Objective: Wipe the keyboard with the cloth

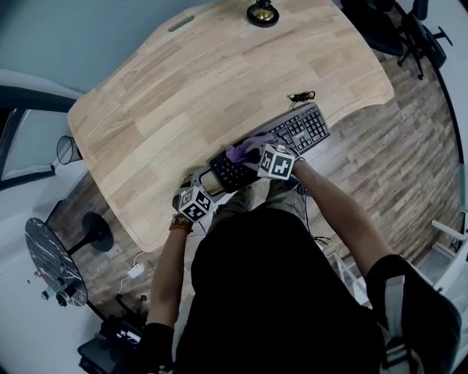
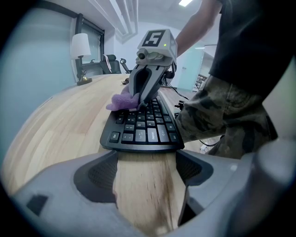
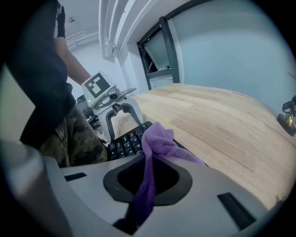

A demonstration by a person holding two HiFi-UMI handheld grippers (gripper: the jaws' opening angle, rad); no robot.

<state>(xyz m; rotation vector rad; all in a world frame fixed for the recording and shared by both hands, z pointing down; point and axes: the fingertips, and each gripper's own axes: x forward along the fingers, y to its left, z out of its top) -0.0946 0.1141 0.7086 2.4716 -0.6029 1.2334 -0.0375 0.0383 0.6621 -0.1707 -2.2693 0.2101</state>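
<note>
Purple cloth (image 3: pixel 157 139) gripped and lying on the black keyboard (image 1: pixel 303 128), which lies along the near edge of the desk (image 1: pixel 219 73).
Nearest, the left gripper (image 2: pixel 145 169) has its jaws apart with only bare wood between them, just beside the keyboard's left end. Beyond it, the right gripper (image 3: pixel 148 178) is clamped tight on the cloth, whose bunched free end rests on the keys left of the keyboard's middle. A lamp base (image 1: pixel 262 13) stands at the desk's far edge.

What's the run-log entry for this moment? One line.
task: wipe keyboard | right gripper: shut on purple cloth, cloth on keys | left gripper: jaws open, empty, at keyboard end
</note>
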